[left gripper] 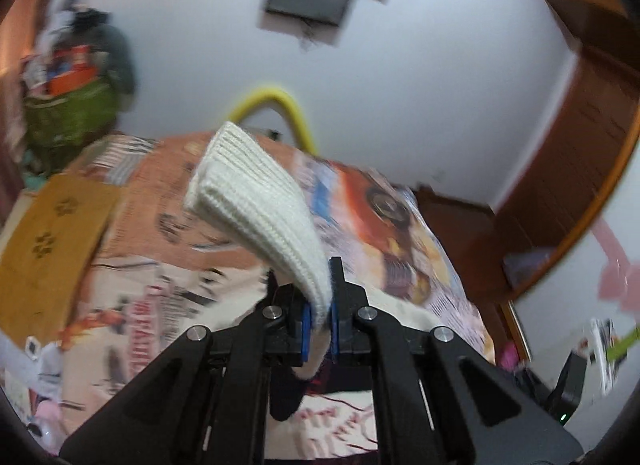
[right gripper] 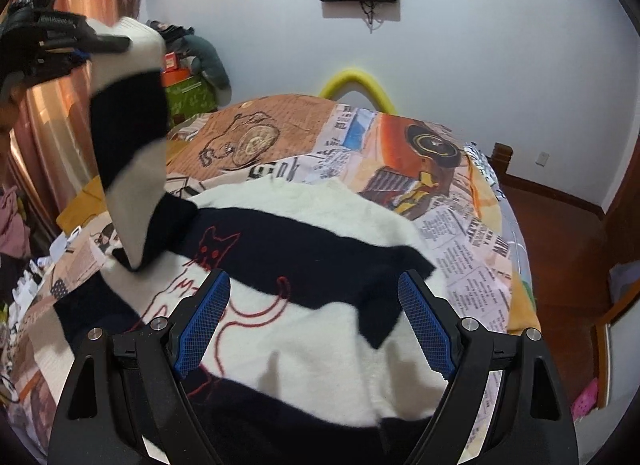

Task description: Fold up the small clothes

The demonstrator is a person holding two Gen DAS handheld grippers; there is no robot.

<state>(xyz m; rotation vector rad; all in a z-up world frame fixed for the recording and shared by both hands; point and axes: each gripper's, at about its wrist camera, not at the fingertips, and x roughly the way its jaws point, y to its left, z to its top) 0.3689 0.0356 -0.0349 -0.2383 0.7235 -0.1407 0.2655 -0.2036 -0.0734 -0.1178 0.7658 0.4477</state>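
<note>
A small white and black striped knit sweater [right gripper: 304, 265] with a red outline cat lies spread on the bed. My left gripper [left gripper: 320, 297] is shut on the sweater's white ribbed cuff [left gripper: 256, 201] and holds that sleeve [right gripper: 128, 137] lifted high above the bed at the left. The left gripper also shows in the right wrist view [right gripper: 100, 41]. My right gripper [right gripper: 314, 313] is open and empty, hovering just above the sweater's middle, blue pads [right gripper: 204, 321] wide apart.
The bed cover [right gripper: 460, 225] is printed with newspaper and car pictures. A yellow garment [left gripper: 52, 233] lies at the bed's left side. A yellow foam arch [right gripper: 360, 85] stands behind the bed. Piled clutter [right gripper: 188, 77] sits at back left; wooden floor [right gripper: 560, 233] at right.
</note>
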